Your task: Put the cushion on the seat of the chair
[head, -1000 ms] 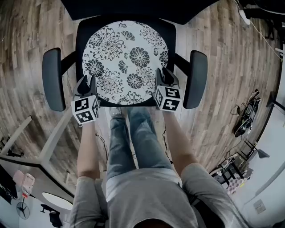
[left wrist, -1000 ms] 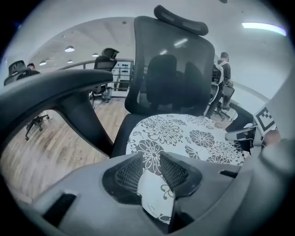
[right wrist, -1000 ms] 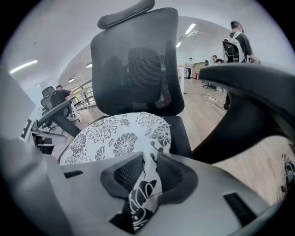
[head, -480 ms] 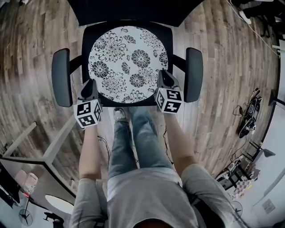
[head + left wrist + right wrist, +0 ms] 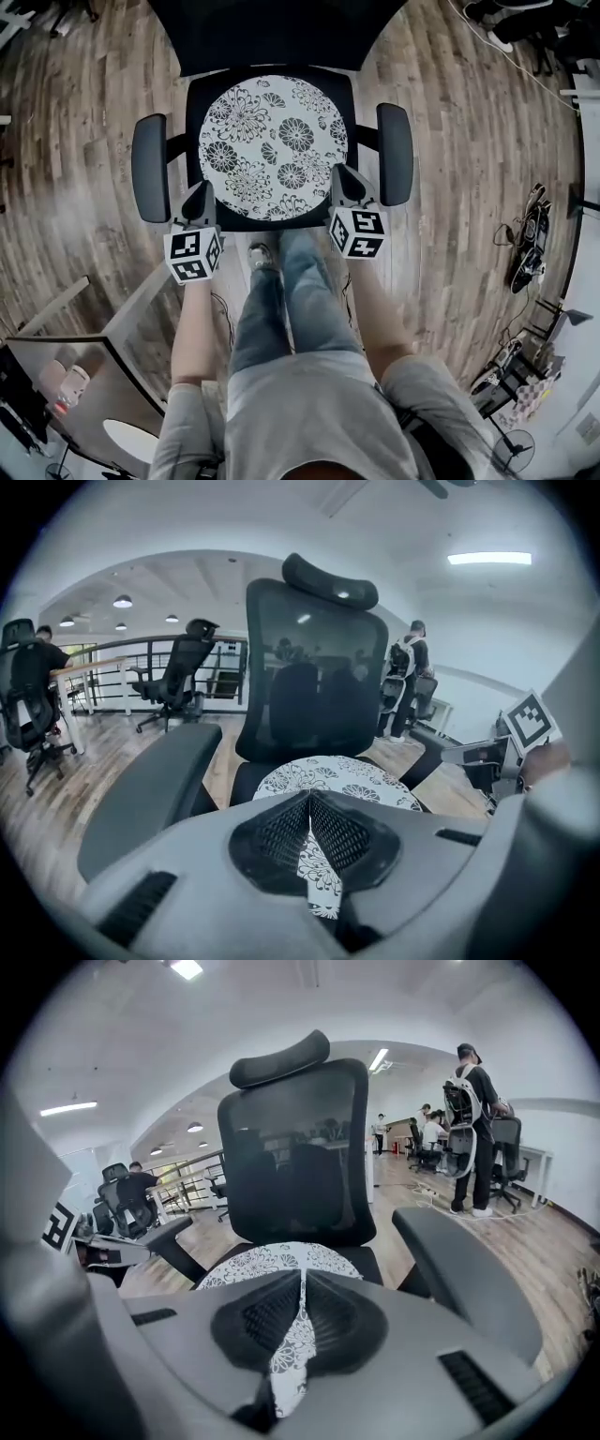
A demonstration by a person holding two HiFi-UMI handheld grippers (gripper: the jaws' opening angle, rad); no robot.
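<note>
Cushion (image 5: 272,145) lies flat and centred on the seat (image 5: 349,89) of the chair (image 5: 150,169), in the same spot on the seat as a second ago; it has not followed your hands. Change noted: your left gripper (image 5: 309,796) has just been closing its jaws, and they now meet pad to pad. Both grippers have drawn back toward you, and the chair reads smaller in the head view. The left tips now sit over bare seat just beside the cushion's front-left rim. Your right gripper (image 5: 301,1277) also has its jaws drawn together. Each gripper view shows a thin floral strip in the slit behind the tips. Read it as cushion seen through the gap, not pinched fabric, so both are likely closed on nothing. Meaning: placement looks done, hands coming off. Hard to read: the cushion's near rim hides behind the gripper bodies in both gripper views. In the head view the right gripper covers the front-right rim, so contact there cannot be ruled out. The backrest (image 5: 281,33) is cut off at the top.
</note>
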